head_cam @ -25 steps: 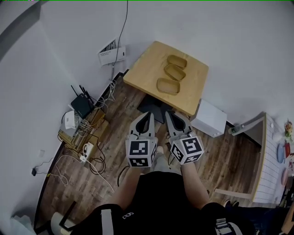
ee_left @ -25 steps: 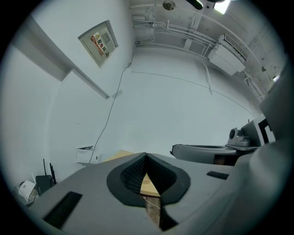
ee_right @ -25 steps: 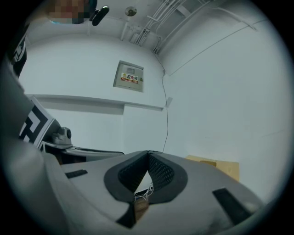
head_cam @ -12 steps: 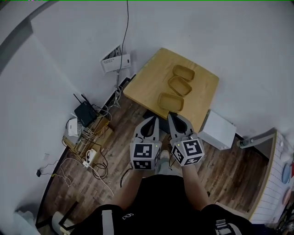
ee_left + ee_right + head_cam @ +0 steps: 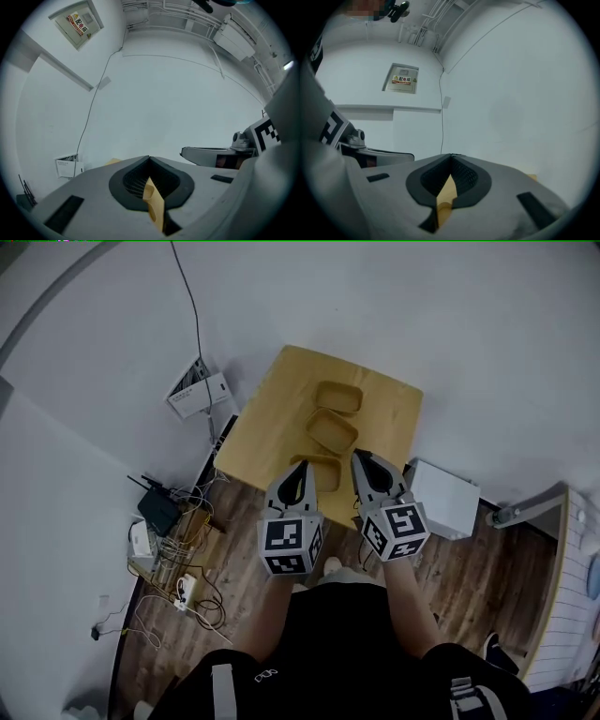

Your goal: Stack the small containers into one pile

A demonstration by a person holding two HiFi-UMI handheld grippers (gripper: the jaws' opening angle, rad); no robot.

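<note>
My left gripper [image 5: 302, 476] and right gripper [image 5: 365, 458] hang clenched on nothing at 6 o'clock of the light wooden table [image 5: 267, 413], so if I push in unopened toward the three shallow tan containers [image 5: 332, 431], rowed toward 12 o'clock, I risk ramming the nearest container [image 5: 326, 470] askew.

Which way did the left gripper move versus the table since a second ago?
Yes, forward. The left gripper was short of the table, over floor; now its tip overlaps the near edge by the nearest container.
</note>
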